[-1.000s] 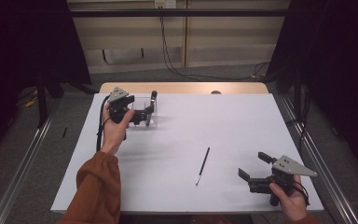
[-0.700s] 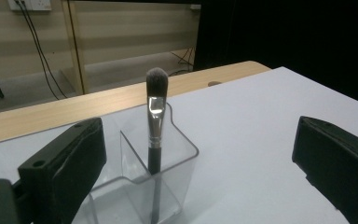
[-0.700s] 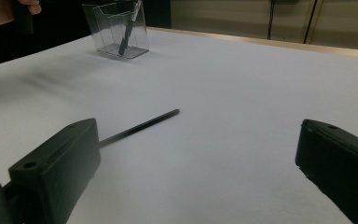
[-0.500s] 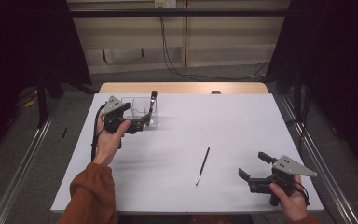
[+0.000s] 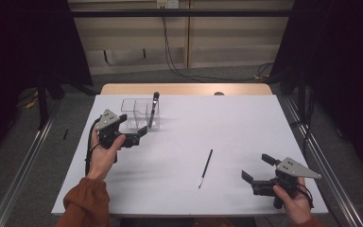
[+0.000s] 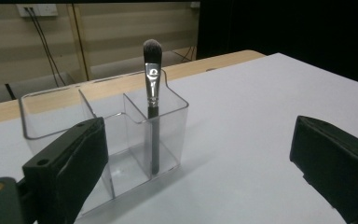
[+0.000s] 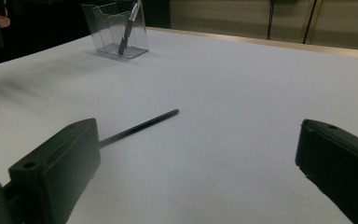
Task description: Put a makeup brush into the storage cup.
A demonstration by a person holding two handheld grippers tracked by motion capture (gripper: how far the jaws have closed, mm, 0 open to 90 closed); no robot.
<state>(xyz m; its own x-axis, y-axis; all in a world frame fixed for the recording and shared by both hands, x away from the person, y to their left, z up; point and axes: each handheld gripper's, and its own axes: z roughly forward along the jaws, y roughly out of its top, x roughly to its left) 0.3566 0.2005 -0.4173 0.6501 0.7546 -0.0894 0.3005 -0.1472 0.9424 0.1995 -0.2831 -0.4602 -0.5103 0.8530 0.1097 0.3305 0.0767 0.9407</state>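
Observation:
A clear plastic organizer (image 5: 139,115) with several compartments stands at the back left of the white table. A make-up brush (image 5: 154,107) stands upright in its right compartment, bristles up. My left gripper (image 5: 133,126) is just in front of the organizer, open and empty. In the left gripper view the organizer (image 6: 107,135) and its brush (image 6: 152,93) sit beyond the spread jaws of the left gripper (image 6: 200,172). A thin black brush (image 5: 205,168) lies flat near the front middle. My right gripper (image 5: 257,167) rests open to its right; the right gripper view shows that thin brush (image 7: 140,126) past the left jaw.
The white sheet (image 5: 246,127) covers the table, with a strip of bare wood (image 5: 184,89) at the back edge. A small dark object (image 5: 219,93) sits on that strip. Metal rails (image 5: 321,161) run along both sides. Cables (image 5: 189,71) lie on the floor behind.
My left gripper has drawn back from the organizer toward the person, open, while the make-up brush stays standing in it. The right gripper and thin brush have not moved.

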